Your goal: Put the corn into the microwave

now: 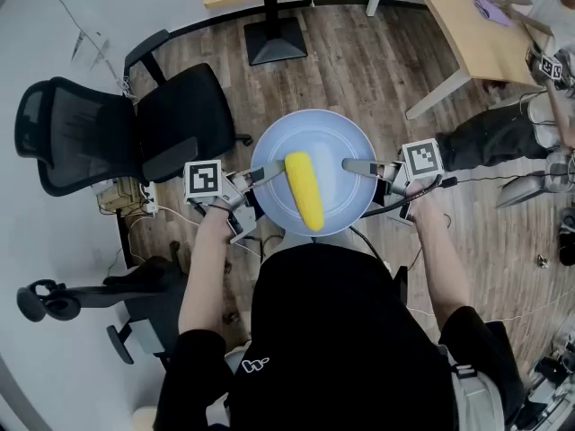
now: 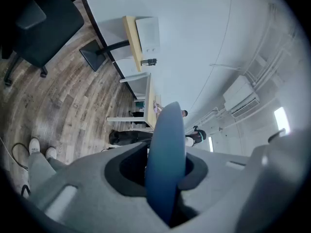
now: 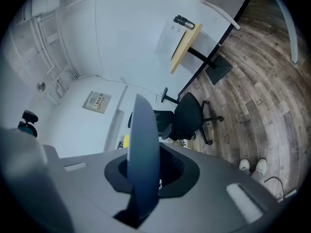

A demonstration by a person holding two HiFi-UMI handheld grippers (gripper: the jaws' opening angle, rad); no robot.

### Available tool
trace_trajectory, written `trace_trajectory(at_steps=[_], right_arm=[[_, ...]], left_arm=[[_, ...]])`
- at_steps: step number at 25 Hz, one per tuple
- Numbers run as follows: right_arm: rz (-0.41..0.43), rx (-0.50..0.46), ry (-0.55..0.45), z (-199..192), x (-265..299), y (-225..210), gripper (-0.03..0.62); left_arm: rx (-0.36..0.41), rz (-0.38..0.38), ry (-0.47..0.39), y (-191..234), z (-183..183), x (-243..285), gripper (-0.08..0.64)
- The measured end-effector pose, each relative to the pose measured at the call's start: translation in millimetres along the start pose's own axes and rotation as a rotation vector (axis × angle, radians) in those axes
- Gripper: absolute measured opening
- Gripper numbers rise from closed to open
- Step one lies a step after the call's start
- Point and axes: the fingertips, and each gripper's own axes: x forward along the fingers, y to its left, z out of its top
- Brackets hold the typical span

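A yellow corn cob (image 1: 305, 189) lies across the middle of a round pale blue plate (image 1: 337, 142), carried level above the wooden floor in the head view. My left gripper (image 1: 262, 176) is shut on the plate's left rim, and my right gripper (image 1: 359, 166) is shut on its right rim. In the left gripper view the plate's edge (image 2: 166, 154) stands upright between the jaws. The right gripper view shows the same plate edge (image 3: 143, 154) clamped between its jaws, with a sliver of the corn (image 3: 126, 141) behind it. No microwave is in view.
A black office chair (image 1: 117, 128) stands to the left, and a black table base (image 1: 274, 36) is ahead. A wooden table (image 1: 467, 25) sits at the upper right, and another person (image 1: 512, 128) sits beside it. Cables and equipment (image 1: 126, 196) lie on the floor at left.
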Motion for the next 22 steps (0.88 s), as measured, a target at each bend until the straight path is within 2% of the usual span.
trace_trajectory(at_steps=[22], right_arm=[[0.010, -0.038, -0.003, 8.0, 2.8, 1.3, 0.048]], left_arm=[[0.014, -0.009, -0.024, 1.3, 4.7, 0.5, 0.097]])
